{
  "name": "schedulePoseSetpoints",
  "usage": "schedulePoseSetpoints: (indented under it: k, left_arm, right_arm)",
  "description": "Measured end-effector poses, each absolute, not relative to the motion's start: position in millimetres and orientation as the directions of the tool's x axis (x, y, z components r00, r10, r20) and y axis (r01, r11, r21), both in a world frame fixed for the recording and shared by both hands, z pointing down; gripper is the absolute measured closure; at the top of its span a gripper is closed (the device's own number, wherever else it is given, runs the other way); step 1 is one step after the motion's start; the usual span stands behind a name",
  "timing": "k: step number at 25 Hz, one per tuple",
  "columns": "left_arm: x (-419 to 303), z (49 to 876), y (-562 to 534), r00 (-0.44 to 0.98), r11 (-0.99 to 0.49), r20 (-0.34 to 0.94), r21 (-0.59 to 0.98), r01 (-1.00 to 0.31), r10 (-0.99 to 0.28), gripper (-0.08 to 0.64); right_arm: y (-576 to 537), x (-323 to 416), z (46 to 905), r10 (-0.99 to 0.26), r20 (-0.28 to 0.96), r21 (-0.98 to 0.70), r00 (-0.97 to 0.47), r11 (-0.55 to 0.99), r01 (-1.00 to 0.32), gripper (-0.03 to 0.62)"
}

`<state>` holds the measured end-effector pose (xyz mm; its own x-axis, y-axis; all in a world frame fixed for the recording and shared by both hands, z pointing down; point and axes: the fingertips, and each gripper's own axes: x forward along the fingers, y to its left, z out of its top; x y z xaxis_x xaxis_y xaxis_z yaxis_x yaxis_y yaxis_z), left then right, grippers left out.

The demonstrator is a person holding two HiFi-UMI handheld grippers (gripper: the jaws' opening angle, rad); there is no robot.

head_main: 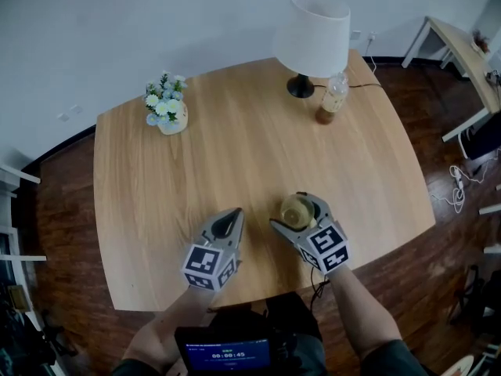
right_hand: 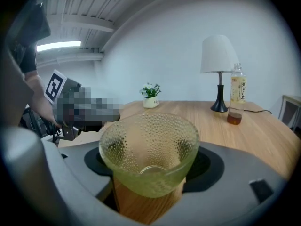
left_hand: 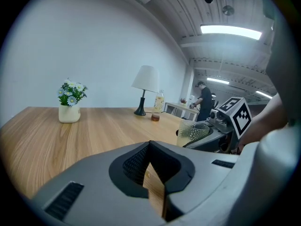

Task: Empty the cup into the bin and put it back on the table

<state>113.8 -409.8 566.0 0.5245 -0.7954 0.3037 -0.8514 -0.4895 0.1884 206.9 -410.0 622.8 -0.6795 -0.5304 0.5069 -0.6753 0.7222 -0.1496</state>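
Cup (head_main: pixel 297 211) of pale yellow-green pebbled glass stands upright between the jaws of the right gripper (head_main: pixel 292 208), over the near part of the wooden table (head_main: pixel 235 155), not far from its front edge; whether the base touches the wood cannot be told. Right gripper view: cup (right_hand: pixel 149 147) fills the span of the jaws, a dark pad against each flank, mouth wide and facing up, nothing visible inside; grip clenched on the glass.

Left gripper (head_main: pixel 233 218) lies just beside it on the left, apart from the cup, pointing the same way across the table. Left gripper view: jaw tips met, nothing between them, only a slice of wood grain showing through the hollow behind the tips; the cup (left_hand: pixel 189 132) appears off to the right in that view, held in the other tool.

Far side of table: lamp (head_main: pixel 313 34) with white shade and black foot; clear bottle (head_main: pixel 332 99) just beside the foot, a little brown liquid in the bottom; thin cord running from the lamp toward the right edge. Far left corner: small white pot of flowers (head_main: pixel 167 108), well apart from everything else.

Floor (head_main: pixel 63 202) is dark wood. Small dark screen (head_main: pixel 225 355) with blue display sits at the bottom edge of the head view, between the forearms. A person (left_hand: pixel 204 102) in dark clothes stands in the background beyond the table in the left gripper view.
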Motion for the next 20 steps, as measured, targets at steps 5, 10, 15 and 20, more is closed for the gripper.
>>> schedulePoseSetpoints:
  k: [5,10,15,20]
  left_arm:
    - [117.3,575.0,-419.2,0.518,-0.479,0.312,0.198,-0.855,-0.796,0.560]
    - [114.2,581.6,-423.6,0.510,-0.472,0.315,0.193,-0.860,-0.800,0.560]
    - [114.0,589.4,-428.8,0.508,-0.469,0.327,0.195,-0.861,-0.797,0.560]
    - [114.8,595.6,-427.6,0.509,-0.470,0.339,0.196,-0.861,-0.791,0.560]
  right_arm:
    - [-416.3,200.6,634.8,-0.510,0.502,-0.161,-0.699,0.739,-0.654,0.190]
    - [-420.8,198.9,643.8,-0.519,0.509,-0.148,-0.687,0.733,-0.664,0.189]
    - [-420.5,198.5,645.7,-0.519,0.481,-0.154,-0.706,0.743,-0.651,0.189]
    - [-415.2,199.4,648.6,-0.506,0.478,-0.114,-0.717,0.774,-0.623,0.186]
